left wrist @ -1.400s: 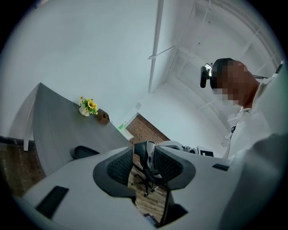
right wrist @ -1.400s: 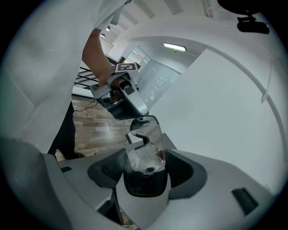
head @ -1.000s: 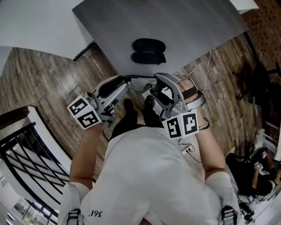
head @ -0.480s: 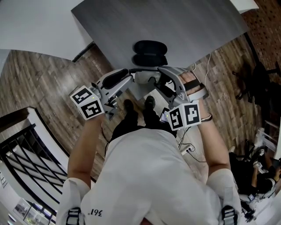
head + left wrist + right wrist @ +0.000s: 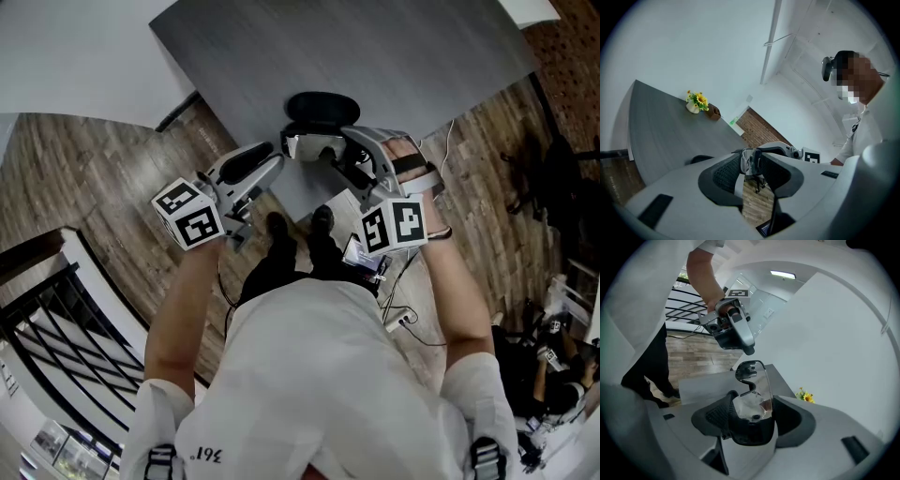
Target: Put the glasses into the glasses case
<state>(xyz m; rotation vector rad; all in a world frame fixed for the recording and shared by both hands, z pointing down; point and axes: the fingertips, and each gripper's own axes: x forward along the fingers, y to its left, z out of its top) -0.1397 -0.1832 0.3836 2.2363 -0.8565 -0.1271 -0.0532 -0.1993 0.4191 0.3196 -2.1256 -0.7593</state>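
While held aloft, glasses (image 5: 746, 371): span btwn both grippers
L gripper (image 5: 751, 160): jaws pinched on glasses' end
R gripper (image 5: 752, 411): jaws clamped on other end
Case (image 5: 319, 105): black, on table (image 5: 422, 56)

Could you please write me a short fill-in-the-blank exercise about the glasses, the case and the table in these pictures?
1. The clear-lensed, dark-framed glasses are gripped between the jaws of the ____ gripper.
2. The black oval glasses case rests on the grey ____.
3. The small white pot at the far end holds ____ flowers.
Missing words: right; table; yellow.
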